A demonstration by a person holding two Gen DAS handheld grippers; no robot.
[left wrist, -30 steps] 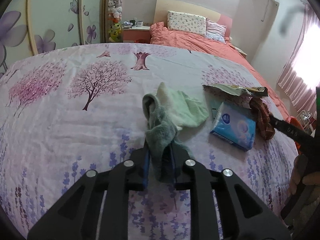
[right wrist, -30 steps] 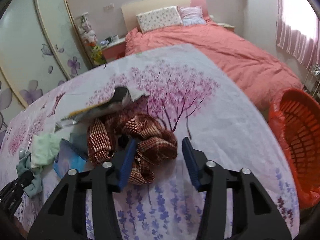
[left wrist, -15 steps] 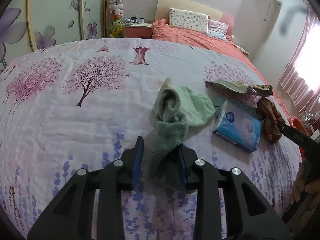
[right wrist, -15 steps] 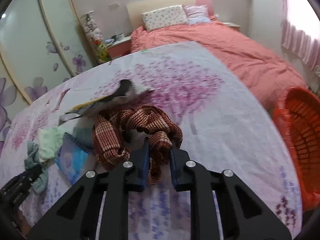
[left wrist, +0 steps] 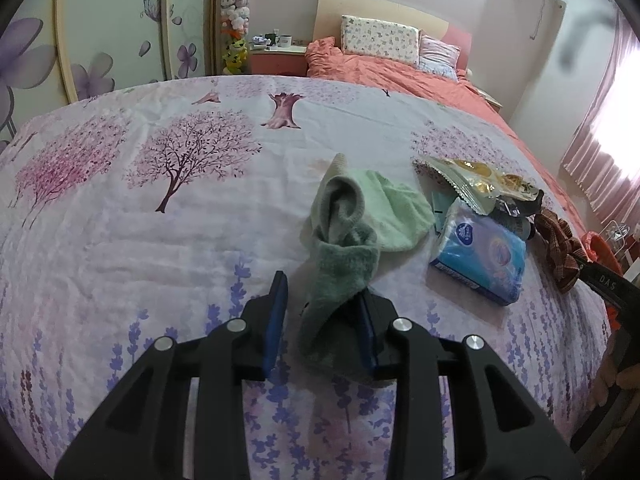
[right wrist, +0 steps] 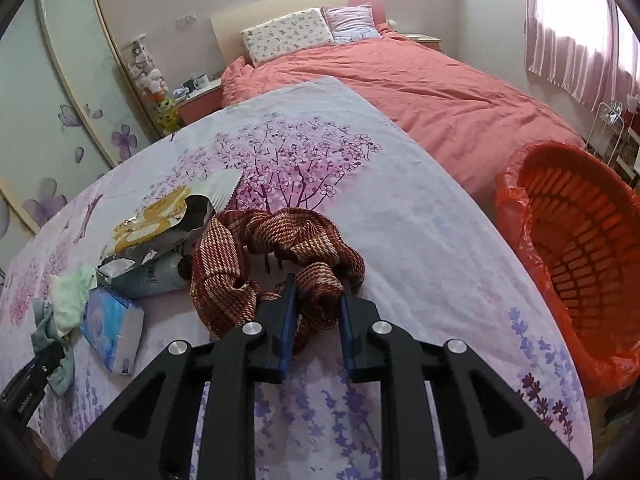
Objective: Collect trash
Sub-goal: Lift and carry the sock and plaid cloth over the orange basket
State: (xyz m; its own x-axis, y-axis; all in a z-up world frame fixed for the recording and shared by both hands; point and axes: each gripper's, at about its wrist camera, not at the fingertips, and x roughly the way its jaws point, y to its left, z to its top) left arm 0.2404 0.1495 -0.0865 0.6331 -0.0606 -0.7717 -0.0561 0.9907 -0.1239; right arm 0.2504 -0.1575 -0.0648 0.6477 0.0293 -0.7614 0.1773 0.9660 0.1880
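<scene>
Brown plaid cloth (right wrist: 276,256), at centre frame, is pinched by the right gripper (right wrist: 316,312). Lower centre, the left gripper (left wrist: 322,312) stands wide around a grey-green sock (left wrist: 340,256). The red basket (right wrist: 576,256) sits far right.

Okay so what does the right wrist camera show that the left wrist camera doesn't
Only the right wrist view shows the inside of the orange basket beside the bed, and the right gripper shut on the plaid scarf.

Only the left wrist view shows the left gripper open around the grey-green cloth.

Both show the blue tissue pack, the yellow snack wrapper, the scarf and the floral sheet.
</scene>
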